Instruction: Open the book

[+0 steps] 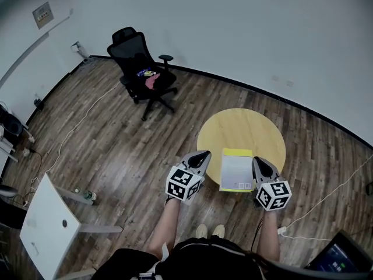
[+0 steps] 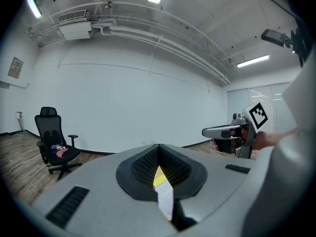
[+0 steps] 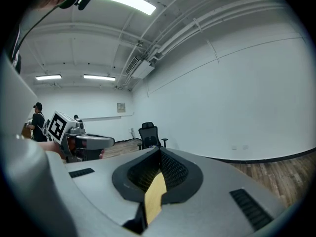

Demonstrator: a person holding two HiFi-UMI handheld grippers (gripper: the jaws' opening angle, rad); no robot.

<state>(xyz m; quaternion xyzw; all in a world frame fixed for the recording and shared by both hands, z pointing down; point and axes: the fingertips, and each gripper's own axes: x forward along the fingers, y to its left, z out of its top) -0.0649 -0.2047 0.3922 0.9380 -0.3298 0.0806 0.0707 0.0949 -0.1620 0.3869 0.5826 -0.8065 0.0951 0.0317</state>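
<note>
Held the left gripper [image 1: 203, 155] pressed together and empty, just beside the left edge of the book [image 1: 236, 171]. Held the right gripper [image 1: 257, 160] likewise pressed together on nothing, just beside the right edge. Found the book closed and flat near the front rim of the round surface [image 1: 245, 127], yellow band at the far end. Judged the risks: with closed tips, could have shoved the whole book instead of lifting the cover, sliding it over the near rim onto the floor [image 1: 116, 150]. Could also have caught several pages with the cover, or creased it. Counted the office chair [image 1: 144, 74], well apart, as no hazard.
</note>
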